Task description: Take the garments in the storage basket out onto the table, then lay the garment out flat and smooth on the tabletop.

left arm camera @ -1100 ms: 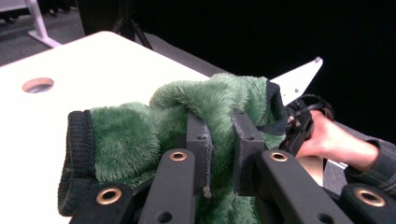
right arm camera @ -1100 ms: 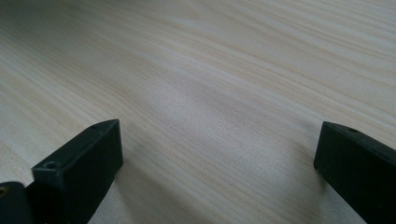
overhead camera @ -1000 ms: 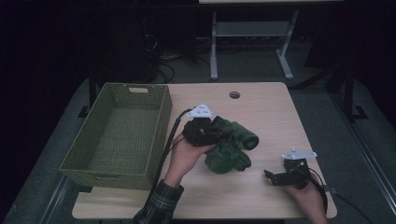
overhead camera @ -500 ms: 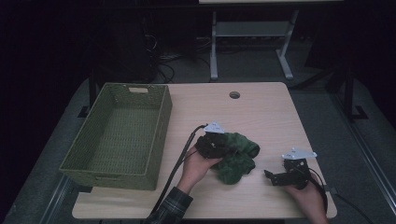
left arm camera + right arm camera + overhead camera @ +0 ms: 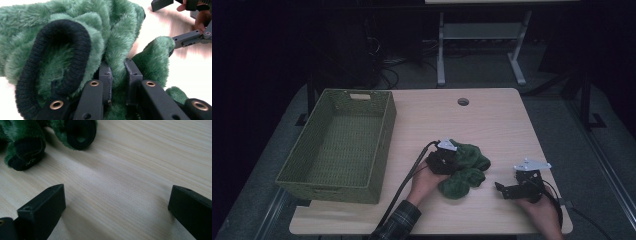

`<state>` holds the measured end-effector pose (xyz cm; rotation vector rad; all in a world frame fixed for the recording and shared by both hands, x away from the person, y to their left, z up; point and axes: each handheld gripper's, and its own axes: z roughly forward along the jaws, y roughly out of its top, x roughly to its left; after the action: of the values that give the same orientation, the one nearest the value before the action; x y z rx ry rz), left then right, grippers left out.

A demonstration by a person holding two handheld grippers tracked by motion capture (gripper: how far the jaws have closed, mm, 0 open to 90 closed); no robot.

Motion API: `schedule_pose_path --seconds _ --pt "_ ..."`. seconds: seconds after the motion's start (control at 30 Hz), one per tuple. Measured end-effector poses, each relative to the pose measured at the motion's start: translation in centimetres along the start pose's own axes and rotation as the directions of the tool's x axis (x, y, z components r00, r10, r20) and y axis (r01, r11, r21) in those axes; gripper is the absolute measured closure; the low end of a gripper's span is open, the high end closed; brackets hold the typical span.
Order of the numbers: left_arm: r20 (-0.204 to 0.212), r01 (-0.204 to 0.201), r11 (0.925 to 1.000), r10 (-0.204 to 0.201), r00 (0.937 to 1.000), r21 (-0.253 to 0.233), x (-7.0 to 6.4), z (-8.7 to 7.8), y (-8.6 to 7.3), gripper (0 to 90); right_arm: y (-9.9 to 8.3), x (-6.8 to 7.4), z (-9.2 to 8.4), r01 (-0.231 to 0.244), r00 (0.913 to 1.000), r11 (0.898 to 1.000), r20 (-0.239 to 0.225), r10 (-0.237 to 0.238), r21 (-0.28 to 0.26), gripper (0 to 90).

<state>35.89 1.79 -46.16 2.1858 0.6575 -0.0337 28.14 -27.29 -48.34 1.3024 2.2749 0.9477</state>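
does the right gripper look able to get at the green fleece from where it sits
Probably yes: the right gripper has its jaws wide open with nothing between them, and bare table lies between it and the green fleece, which the left gripper pinches.

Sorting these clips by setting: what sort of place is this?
Probably a lab or workshop recording station: a plain wooden table, dark surroundings with cables on the floor, and a metal stand behind.

Green fleece garment point(image 5: 75, 32) cut off by top and left edges, left gripper's fingers point(image 5: 105, 75) half-buried in pile
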Motion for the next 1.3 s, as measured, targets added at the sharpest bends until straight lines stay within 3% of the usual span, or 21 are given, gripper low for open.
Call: schedule_pose_path --seconds 0.1,0.17,0.3,0.47,0.7,0.83,1.0,1.1,1.13,1.3 --pt "-0.002 -0.011 0.9999 0.011 0.9999 -0.009 -0.3 -0.5 0.3 70.0 0.0 0.0 0.0 0.000 1.0000 1.000 0.000 0.000 0.000 0.9" --pt "-0.006 -0.019 0.9996 0.018 0.9998 -0.021 -0.5 -1.0 0.5 59.1 0.0 0.0 0.0 0.000 1.0000 1.000 0.000 0.000 0.000 0.9" --pt "-0.015 -0.029 0.9985 0.028 0.9995 -0.046 -1.3 -2.7 1.0 48.8 0.0 0.0 0.0 -0.001 1.0000 1.000 0.001 0.001 0.000 0.8" --pt "-0.019 -0.050 0.9968 0.049 0.9986 -0.062 -2.7 -4.9 1.1 47.4 0.0 0.0 0.0 -0.004 1.0000 1.000 0.001 0.004 0.002 0.8" --pt "0.015 -0.081 0.9934 0.082 0.9965 -0.081 -4.9 -6.1 -0.2 58.9 0.0 0.0 0.0 -0.003 1.0000 1.000 0.001 0.003 0.001 0.9" --pt "0.042 -0.088 0.9925 0.092 0.9949 -0.085 -6.4 -5.8 -1.0 64.7 0.0 0.0 0.0 0.000 1.0000 1.000 0.001 0.000 0.000 0.9" --pt "0.057 -0.087 0.9923 0.092 0.9941 -0.089 -7.7 -4.8 -1.8 65.2 0.0 0.0 0.0 0.001 1.0000 1.000 0.000 -0.001 -0.001 0.9" --pt "0.047 -0.094 0.9938 0.097 0.9942 -0.059 -8.2 -3.6 -2.3 63.0 0.0 0.0 0.0 0.000 1.0000 1.000 0.000 0.000 0.000 0.9" --pt "0.030 -0.102 0.9944 0.103 0.9943 -0.028 -8.2 -2.8 -2.7 61.4 0.0 0.0 0.0 0.000 1.0000 1.000 0.000 0.000 0.000 0.9" --pt "-0.011 -0.103 0.9946 0.103 0.9946 0.016 -7.8 -1.3 -3.5 55.5 0.1 0.2 -0.1 0.001 1.0000 1.000 -0.001 -0.001 0.015 0.9"
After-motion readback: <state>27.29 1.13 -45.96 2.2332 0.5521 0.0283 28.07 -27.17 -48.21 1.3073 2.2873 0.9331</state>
